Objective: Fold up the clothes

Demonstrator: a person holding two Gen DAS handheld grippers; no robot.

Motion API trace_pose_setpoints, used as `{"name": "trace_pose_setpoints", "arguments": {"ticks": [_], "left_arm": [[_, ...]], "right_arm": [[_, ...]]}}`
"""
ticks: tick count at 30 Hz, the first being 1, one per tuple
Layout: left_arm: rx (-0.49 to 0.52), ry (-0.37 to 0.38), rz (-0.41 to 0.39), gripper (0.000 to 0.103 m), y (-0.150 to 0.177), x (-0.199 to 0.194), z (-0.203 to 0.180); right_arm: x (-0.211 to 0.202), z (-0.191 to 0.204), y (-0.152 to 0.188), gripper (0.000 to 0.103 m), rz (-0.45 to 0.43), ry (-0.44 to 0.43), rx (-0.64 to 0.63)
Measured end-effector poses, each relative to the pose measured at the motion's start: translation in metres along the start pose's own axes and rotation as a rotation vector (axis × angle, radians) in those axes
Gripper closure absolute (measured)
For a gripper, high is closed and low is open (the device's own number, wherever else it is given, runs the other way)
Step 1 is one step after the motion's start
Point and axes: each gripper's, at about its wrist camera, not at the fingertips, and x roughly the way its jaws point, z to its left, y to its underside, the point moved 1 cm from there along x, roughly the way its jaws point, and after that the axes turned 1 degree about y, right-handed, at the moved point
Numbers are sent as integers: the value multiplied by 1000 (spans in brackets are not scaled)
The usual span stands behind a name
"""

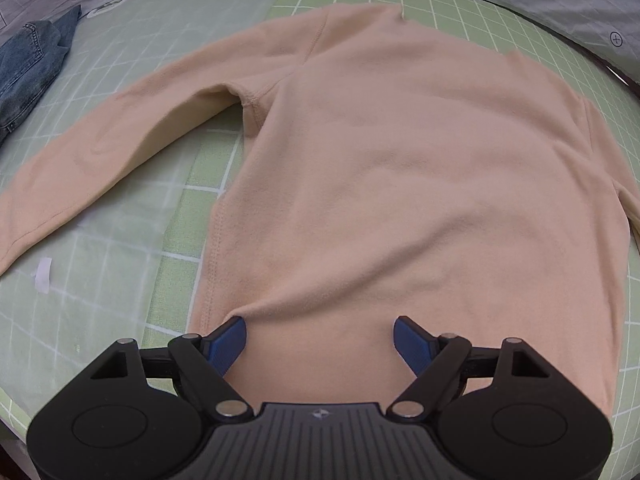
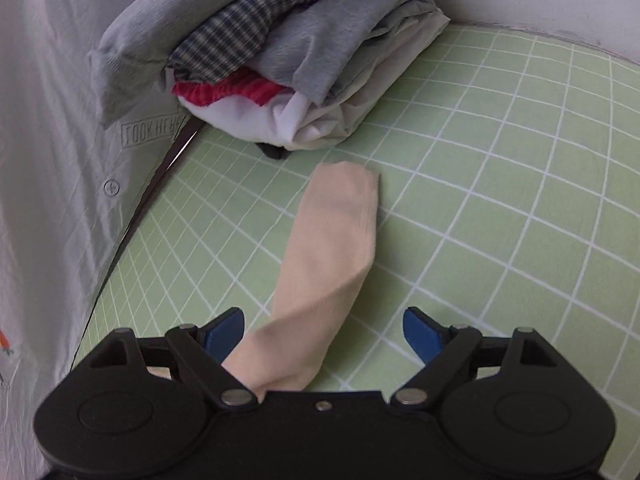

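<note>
Sweater (image 1: pixel 400 184) beneath both splayed grippers

Left tool (image 1: pixel 319 334) jaws spread wide, right tool (image 2: pixel 323 326) likewise spread, both pointing forward

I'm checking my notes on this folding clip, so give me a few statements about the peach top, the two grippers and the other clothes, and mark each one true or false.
1. The peach top lies spread flat on the green grid mat. True.
2. The left gripper is clamped shut on the hem. False: its jaws stand open over the hem.
3. A sleeve runs out ahead of the right gripper. True.
4. The right gripper is shut. False: it is open.
5. Jeans lie at the mat's edge. True.
6. The pile of folded clothes sits on the peach top. False: it sits apart, beyond the sleeve.
</note>
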Motion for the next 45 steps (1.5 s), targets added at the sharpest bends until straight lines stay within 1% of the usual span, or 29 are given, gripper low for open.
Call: {"name": "trace_pose_setpoints", "arguments": {"ticks": [2,5,6,7,8,10,11,12,13,14,15,19,22,23,25,26,27,29,30,31,33,34,35,36,37,38,42,44,45], "left_arm": [[13,-17,6,20,-7,3,-4],[54,-43,7,15,-15,7,-12],[67,-50,6,13,-16,8,-14],[68,-50,7,11,-18,9,-14],[61,-46,11,10,-19,10,-14],[34,-35,22,6,-21,13,-11],[18,-29,27,5,-22,15,-9],[0,-23,35,3,-26,17,-8],[-4,-23,36,2,-26,18,-8],[-7,-22,38,2,-27,19,-7],[-8,-23,36,1,-26,19,-8],[-14,-25,27,0,-24,19,-9],[-15,-26,18,0,-22,19,-10],[-17,-27,15,0,-21,18,-10],[-21,-27,9,0,-20,18,-10],[-24,-28,5,0,-19,17,-10],[-27,-29,1,0,-17,17,-11],[-29,-29,-3,0,-16,17,-11],[-29,-29,-2,0,-16,17,-11],[-29,-29,0,0,-17,17,-12],[-27,-28,4,0,-17,17,-12],[-26,-27,6,0,-17,17,-12],[-26,-27,7,0,-17,17,-13],[-26,-27,8,0,-17,17,-13],[-26,-27,8,0,-17,17,-13],[-25,-27,8,0,-20,17,-13],[-24,-26,10,0,-21,17,-15],[-26,-26,8,0,-21,17,-16],[-26,-26,7,0,-21,16,-16]], "right_arm": [[12,0,-14,17,-7,11,17],[27,4,-28,24,-1,20,6],[31,6,-29,29,2,26,-3],[35,7,-30,36,7,32,-10],[38,8,-30,41,10,40,-14],[43,9,-30,61,-5,73,-29],[44,11,-30,66,-18,79,-51],[44,13,-31,77,-28,79,-71],[44,15,-33,91,-38,80,-92],[44,17,-34,98,-48,80,-112],[42,19,-37,99,-61,77,-125],[20,27,-53,100,-163,38,-146],[-13,32,-61,100,-262,-20,-128],[-26,32,-61,100,-298,-44,-120],[-51,31,-56,100,-364,-66,-124],[-60,30,-52,100,-385,-64,-129],[-65,27,-46,100,-388,-41,-136],[-59,18,-33,100,-342,50,-156],[-51,12,-26,100,-300,111,-168],[-41,0,-17,100,-237,177,-169],[-24,-21,-5,98,-138,243,-119],[-20,-28,-1,95,-109,251,-92],[-18,-33,2,92,-96,256,-80],[-16,-33,0,84,-102,266,-93],[-14,-33,-2,67,-107,276,-106],[-13,-34,-5,61,-112,287,-118],[-5,-35,-13,59,-133,328,-169],[-2,-35,-18,55,-144,349,-194],[0,-36,-20,50,-149,359,-207]]}}
